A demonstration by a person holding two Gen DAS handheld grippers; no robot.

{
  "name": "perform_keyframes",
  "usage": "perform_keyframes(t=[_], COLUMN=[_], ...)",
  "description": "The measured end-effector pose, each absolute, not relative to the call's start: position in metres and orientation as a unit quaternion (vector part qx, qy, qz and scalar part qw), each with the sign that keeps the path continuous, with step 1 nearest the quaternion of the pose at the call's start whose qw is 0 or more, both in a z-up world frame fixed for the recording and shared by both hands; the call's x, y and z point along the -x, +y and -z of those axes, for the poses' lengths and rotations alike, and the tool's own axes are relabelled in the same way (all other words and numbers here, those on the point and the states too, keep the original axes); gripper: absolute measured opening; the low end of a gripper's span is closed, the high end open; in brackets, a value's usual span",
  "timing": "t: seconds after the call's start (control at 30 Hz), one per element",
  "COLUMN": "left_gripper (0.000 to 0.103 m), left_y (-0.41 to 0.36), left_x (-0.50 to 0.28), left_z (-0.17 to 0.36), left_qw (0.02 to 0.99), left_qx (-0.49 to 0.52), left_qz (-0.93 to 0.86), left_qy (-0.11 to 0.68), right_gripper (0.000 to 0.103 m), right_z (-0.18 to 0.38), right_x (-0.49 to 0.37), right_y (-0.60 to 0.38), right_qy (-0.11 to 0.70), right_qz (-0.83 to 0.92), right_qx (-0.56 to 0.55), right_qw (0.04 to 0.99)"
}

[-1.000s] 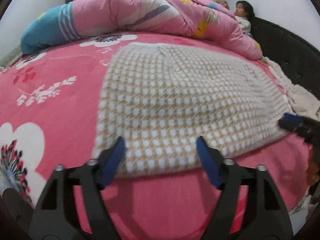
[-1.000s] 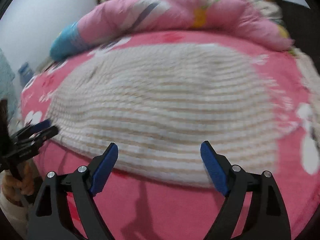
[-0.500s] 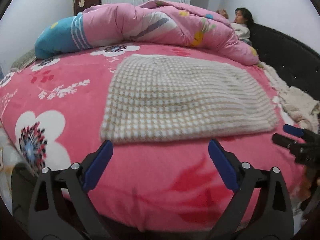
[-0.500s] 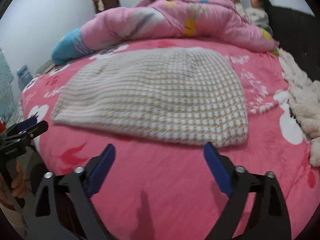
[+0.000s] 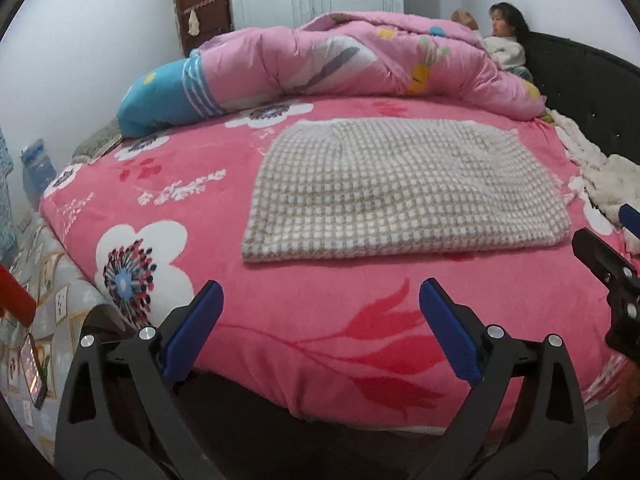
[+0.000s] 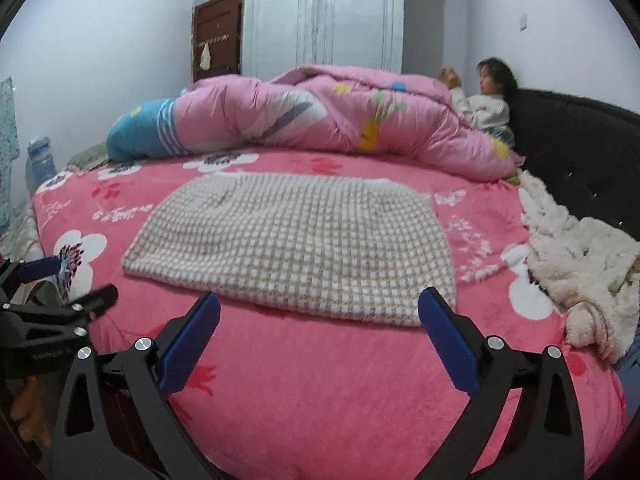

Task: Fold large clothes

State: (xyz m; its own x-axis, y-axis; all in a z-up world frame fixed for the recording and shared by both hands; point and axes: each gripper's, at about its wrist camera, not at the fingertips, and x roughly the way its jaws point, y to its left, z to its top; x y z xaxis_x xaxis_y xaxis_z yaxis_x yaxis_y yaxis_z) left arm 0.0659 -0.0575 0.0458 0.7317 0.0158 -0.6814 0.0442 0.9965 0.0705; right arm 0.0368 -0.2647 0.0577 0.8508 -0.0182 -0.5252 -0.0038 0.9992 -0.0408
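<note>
A beige and white checked knit garment lies folded into a flat rectangle on the pink flowered bed cover; it also shows in the right wrist view. My left gripper is open and empty, held off the bed's near edge, well short of the garment. My right gripper is open and empty, just in front of the garment's near edge. Each gripper shows at the side of the other's view: the right one, the left one.
A rolled pink and blue quilt lies across the far side of the bed. A child sits against the black headboard. A white fluffy blanket lies at the right edge. A phone lies on the floor at left.
Both grippers have pulled back from the garment toward the bed's near edge and risen. They stay open and empty. The garment lies still.
</note>
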Motion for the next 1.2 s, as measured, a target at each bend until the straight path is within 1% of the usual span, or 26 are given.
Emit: perform_keyframes(t=[0.2, 0.47, 1.2], left_gripper=[0.095, 0.095, 0.095], left_y=[-0.055, -0.056, -0.058], left_x=[-0.073, -0.079, -0.079], left_z=[-0.035, -0.018, -0.011], left_qw=[0.923, 0.908, 0.903], left_qx=[-0.006, 0.012, 0.002], left_qz=[-0.007, 0.0, 0.002], left_qy=[0.386, 0.419, 0.429], right_gripper=[0.096, 0.096, 0.096], right_z=[-0.044, -0.024, -0.017], right_x=[-0.05, -0.063, -0.064], right_y=[-0.26, -0.258, -0.259], right_qy=[0.322, 0.36, 0.379], right_qz=[-0.004, -0.001, 0.002], right_qx=[0.012, 0.007, 0.011], right_qw=[0.947, 0.933, 0.926])
